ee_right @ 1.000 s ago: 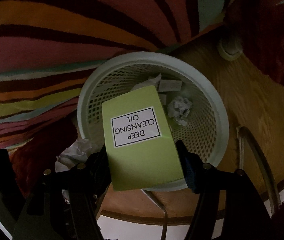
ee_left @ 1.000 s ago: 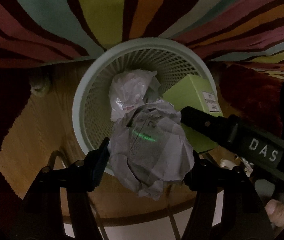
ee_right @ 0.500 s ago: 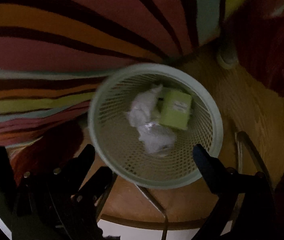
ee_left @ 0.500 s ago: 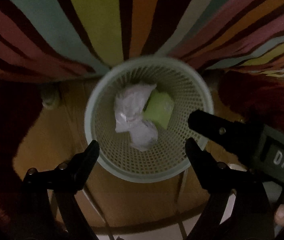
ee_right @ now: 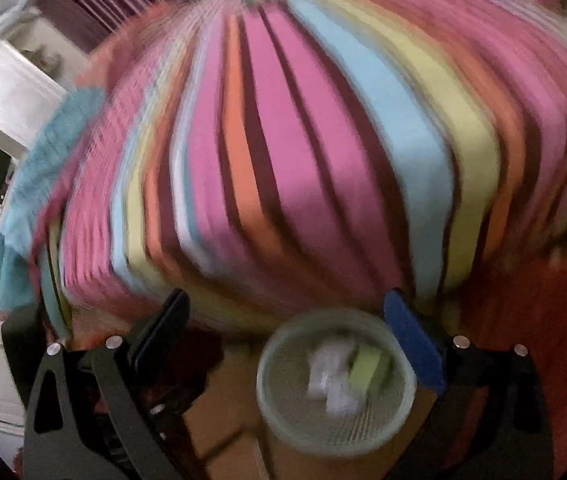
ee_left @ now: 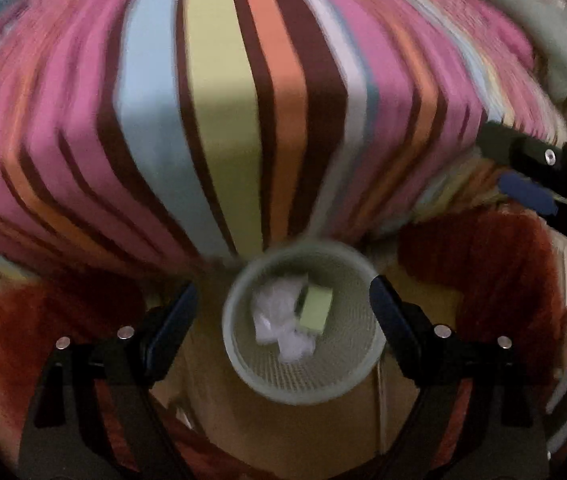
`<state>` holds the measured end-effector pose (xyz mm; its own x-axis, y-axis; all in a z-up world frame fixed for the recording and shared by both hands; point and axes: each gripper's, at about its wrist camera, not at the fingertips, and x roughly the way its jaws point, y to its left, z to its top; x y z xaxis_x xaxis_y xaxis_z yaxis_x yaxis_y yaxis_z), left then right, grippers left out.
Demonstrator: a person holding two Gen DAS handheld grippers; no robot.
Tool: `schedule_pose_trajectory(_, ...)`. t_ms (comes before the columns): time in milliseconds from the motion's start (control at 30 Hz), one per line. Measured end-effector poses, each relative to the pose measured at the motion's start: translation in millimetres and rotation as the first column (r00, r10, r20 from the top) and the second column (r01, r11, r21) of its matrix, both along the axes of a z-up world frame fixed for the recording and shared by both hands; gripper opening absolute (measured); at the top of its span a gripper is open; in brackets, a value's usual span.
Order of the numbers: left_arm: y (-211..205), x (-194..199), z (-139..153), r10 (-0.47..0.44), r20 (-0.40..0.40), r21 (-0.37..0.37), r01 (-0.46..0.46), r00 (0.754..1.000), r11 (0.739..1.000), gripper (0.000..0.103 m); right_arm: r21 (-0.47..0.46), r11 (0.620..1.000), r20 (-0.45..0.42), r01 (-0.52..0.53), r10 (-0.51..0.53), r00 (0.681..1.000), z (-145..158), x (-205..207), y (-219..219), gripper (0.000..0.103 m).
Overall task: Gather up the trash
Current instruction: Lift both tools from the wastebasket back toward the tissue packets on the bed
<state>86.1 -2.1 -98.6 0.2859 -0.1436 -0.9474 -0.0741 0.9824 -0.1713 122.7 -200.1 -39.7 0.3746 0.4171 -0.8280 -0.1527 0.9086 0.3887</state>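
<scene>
A pale green mesh wastebasket (ee_left: 243, 364) (ee_right: 279, 420) stands on the wooden floor below both grippers. Inside it lie crumpled white paper (ee_left: 279, 320) (ee_right: 329, 380) and a lime-green box (ee_left: 315, 308) (ee_right: 365, 366). My left gripper (ee_left: 283, 304) hangs high above the basket, open, with nothing between its fingers. My right gripper (ee_right: 285, 312) is open too and holds nothing; its blue-padded finger (ee_right: 411, 340) shows over the basket's right rim. In the left wrist view the right gripper's fingers (ee_left: 527, 192) reach in from the right edge.
A bed with a striped cover of pink, brown, orange, yellow and light blue (ee_left: 223, 120) (ee_right: 303, 160) rises behind the basket. A red shaggy rug (ee_left: 483, 280) (ee_right: 543, 320) lies on both sides. White furniture (ee_right: 7, 92) and a blue towel (ee_right: 43, 152) are at the left.
Both grippers let go: the crumpled paper and the green box dropped into the basket. Both have since risen well above it and tilted up, so the bed fills the views.
</scene>
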Motion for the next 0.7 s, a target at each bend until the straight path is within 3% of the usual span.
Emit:
schedule_pose_trajectory(100,15.2,23.0,33.0,0.019,0.112,0.007,-0.020,0.993,1.000,0.085,-0.025,1.000,0.166,0.007,-0.003,0.986,28.2,33.3,0.0,0.093)
schedule_pose_trajectory(300,31.7,95.3,75.5,-0.019,0.264,0.081,-0.003,0.964,0.997,0.085,-0.046,0.998,0.286,0.038,-0.023,0.958,39.8,94.9,6.5,0.093)
schedule_pose_trajectory(700,61.2,234.5,78.8,-0.032,0.294,0.081,0.008,0.955,0.997,0.085,-0.074,0.997,0.349,-0.007,0.032,0.936,48.0,219.9,56.7,0.093)
